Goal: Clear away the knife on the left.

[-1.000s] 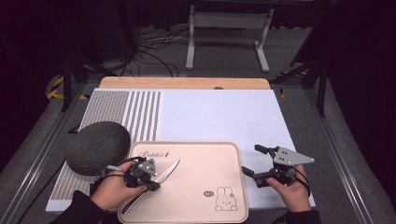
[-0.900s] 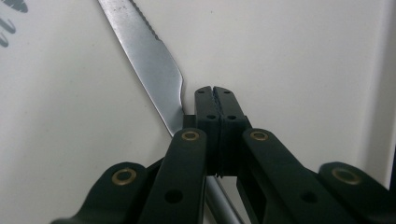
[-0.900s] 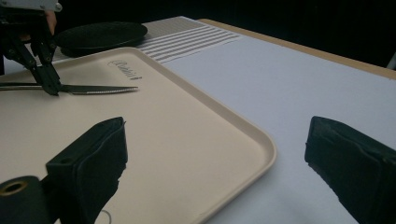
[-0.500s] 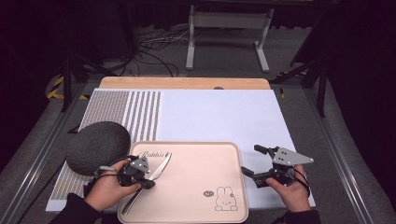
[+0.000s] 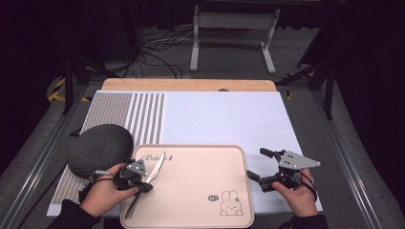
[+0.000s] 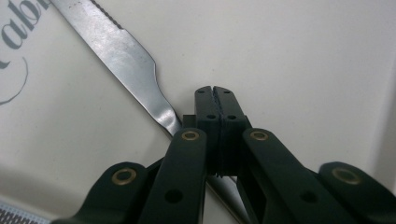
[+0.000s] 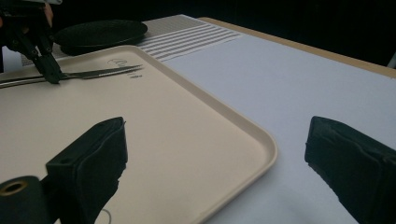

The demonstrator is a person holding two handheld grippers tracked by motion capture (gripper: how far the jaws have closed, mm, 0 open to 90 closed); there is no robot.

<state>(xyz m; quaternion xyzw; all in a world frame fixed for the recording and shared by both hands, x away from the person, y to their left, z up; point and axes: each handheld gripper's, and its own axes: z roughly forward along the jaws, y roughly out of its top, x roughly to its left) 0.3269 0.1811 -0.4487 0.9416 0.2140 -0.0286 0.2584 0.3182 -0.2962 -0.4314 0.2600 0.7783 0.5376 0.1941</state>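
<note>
Since a second ago: left gripper [image 5: 143, 182] and knife [image 5: 152, 175] are shifting slightly toward the tray's [image 5: 200, 149] left edge, the blade swinging from a flatter angle to pointing more steeply away from the person. Right gripper [image 5: 255, 167] is unchanged.

Left gripper is clamping the knife [image 6: 126, 60] at the neck, jaws pressed together on the handle just behind the blade; the blade is extending ahead of the jaws, over the tray's lettering. In the right gripper view the blade [image 7: 105, 72] is sitting low over the tray [image 7: 224, 116].

Right gripper [image 7: 219, 154] is waiting with jaws spread wide, nothing between them, straddling the tray's right rim.

Dark round plate [image 5: 99, 149] is lying just beyond the left gripper.

Judgement: pickup done; placement still pending.
</note>
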